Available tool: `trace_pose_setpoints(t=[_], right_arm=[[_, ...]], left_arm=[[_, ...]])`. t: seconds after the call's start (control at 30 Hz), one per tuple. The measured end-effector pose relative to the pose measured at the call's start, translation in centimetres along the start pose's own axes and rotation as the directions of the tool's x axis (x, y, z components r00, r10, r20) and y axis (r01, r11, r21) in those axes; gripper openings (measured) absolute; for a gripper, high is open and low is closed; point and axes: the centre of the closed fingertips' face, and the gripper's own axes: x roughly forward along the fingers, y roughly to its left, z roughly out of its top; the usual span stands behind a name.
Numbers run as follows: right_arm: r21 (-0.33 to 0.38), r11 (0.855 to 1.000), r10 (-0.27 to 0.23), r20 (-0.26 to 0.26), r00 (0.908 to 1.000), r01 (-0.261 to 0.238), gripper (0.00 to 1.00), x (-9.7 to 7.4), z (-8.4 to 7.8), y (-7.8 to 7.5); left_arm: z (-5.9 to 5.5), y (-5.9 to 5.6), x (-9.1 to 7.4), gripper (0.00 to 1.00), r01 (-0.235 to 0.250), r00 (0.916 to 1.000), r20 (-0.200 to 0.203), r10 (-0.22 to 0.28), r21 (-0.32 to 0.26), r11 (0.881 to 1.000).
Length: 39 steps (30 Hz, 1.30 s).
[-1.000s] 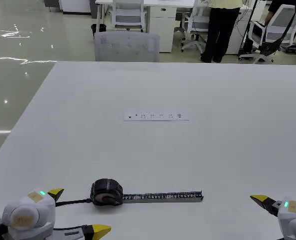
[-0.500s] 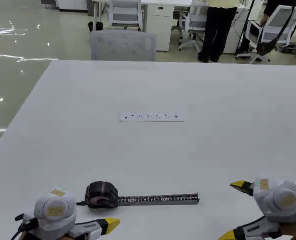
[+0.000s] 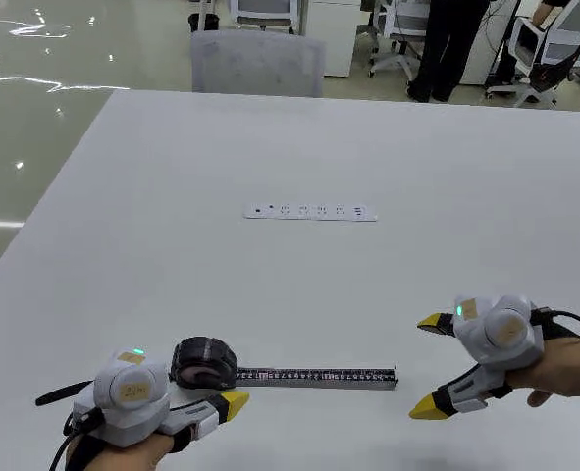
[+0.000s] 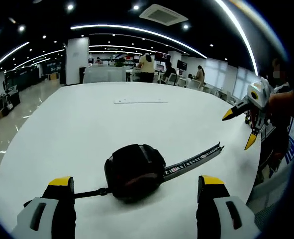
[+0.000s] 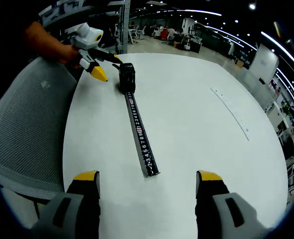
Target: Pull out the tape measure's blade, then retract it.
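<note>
1. Tape measure point(image 3: 206, 362) lies on the bench point(image 3: 299, 285) at the head view's 7 o'clock, its blade point(image 3: 317, 377) out along the bench toward 3 o'clock.
2. Left gripper point(image 4: 136, 181), jaws apart, has the tape measure dead ahead at 12 o'clock, seemingly untouched.
3. Right gripper point(image 3: 426, 364), jaws apart, sits near the blade's free end, at its 3 o'clock, and is likely the one to take that end.

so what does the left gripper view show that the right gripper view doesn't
Left gripper view: the strap trailing from the tape measure, and the right tool, open, beyond the blade. Right gripper view: a grey mesh chair and the left tool, open, beside the tape measure. Both: the tape measure with blade out on the table, and the power strip.
</note>
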Motion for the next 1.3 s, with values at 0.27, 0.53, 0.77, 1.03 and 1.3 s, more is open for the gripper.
trace_pose_setpoints(t=[0.27, 0.53, 0.77, 1.03, 1.3], right_arm=[[-0.075, 0.992, 0.089, -0.101, 0.9909, -0.097, 0.64, 2.2, -1.6, 0.1], [-0.079, 0.987, 0.128, -0.148, 0.9807, -0.141, 0.47, 4.0, -2.0, 0.0], [-0.083, 0.981, 0.157, -0.183, 0.9705, -0.174, 0.36, 5.6, -2.4, 0.2], [-0.067, 0.98, 0.171, -0.191, 0.9665, -0.187, 0.23, 5.8, -2.7, 0.0], [-0.052, 0.979, 0.182, -0.206, 0.9614, -0.197, 0.15, 6.2, -3.1, -0.1]], left_arm=[[1.5, 0.5, 0.7, 1.0, -0.059, 0.9947, 0.088, 0.053, 0.067, 0.996], [1.0, -0.1, 1.0, 0.99, -0.052, 0.9956, 0.081, 0.046, 0.068, 0.996], [1.0, 0.1, 1.1, 0.91, -0.055, 0.9958, 0.076, 0.051, 0.05, 0.997], [1.0, 0.4, 0.9, 0.92, -0.065, 0.9954, 0.073, 0.063, 0.034, 0.997], [1.1, 0.3, 1.4, 0.92, -0.069, 0.9952, 0.07, 0.068, 0.022, 0.997]])
